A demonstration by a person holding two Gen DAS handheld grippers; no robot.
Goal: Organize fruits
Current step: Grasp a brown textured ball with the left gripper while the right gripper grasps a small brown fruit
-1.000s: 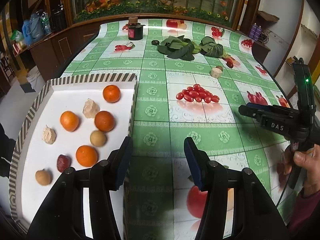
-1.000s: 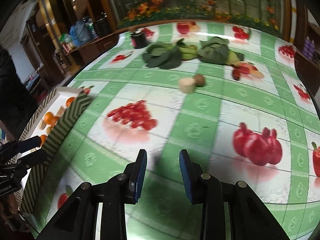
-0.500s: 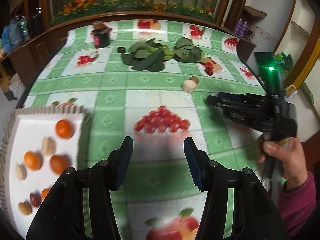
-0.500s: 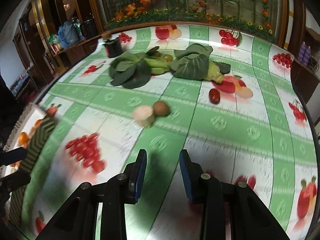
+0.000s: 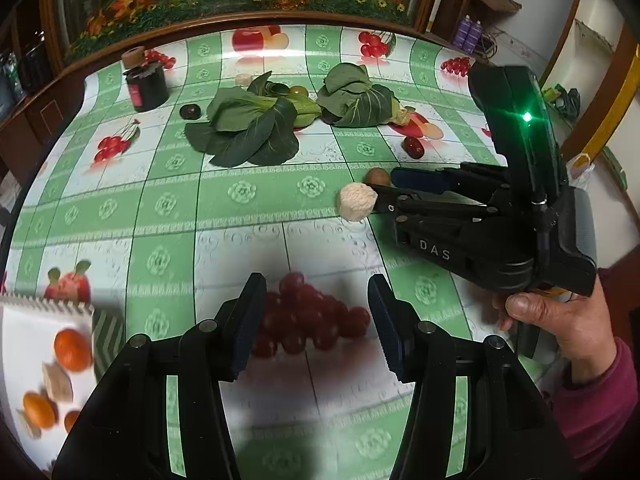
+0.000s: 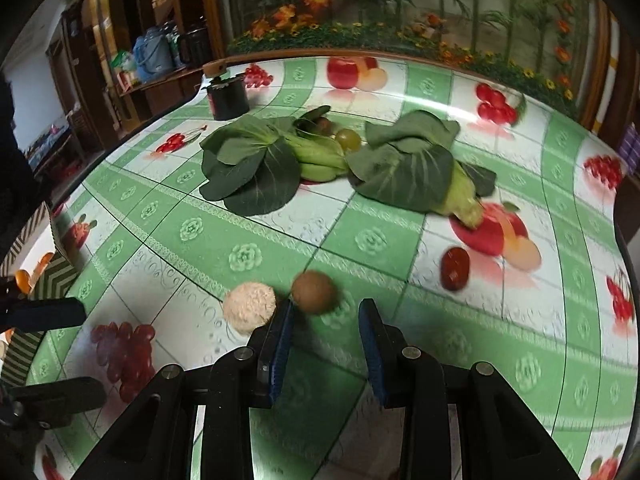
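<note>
My right gripper (image 6: 326,316) is open and empty, low over the table. A small brown fruit (image 6: 314,291) lies just beyond its left finger, with a pale rough lump (image 6: 249,306) to its left. In the left wrist view the right gripper (image 5: 386,192) reaches these same two, the lump (image 5: 357,207) and the brown fruit (image 5: 378,176). A dark red fruit (image 6: 455,268) lies to the right. My left gripper (image 5: 316,300) is open and empty above printed cherries. A white tray (image 5: 24,320) with oranges (image 5: 73,349) sits at lower left.
Two bunches of leafy greens (image 6: 256,168) (image 6: 408,164) lie mid-table with a green fruit (image 6: 348,139) between them. A dark jar (image 5: 146,86) and a dark round fruit (image 5: 189,111) stand at the far left. The table's right edge (image 5: 492,144) is close to the right hand.
Both grippers moved forward across the table. The right gripper closed in on the brown fruit and the pale lump. The tray slid toward the lower left of the left wrist view.
</note>
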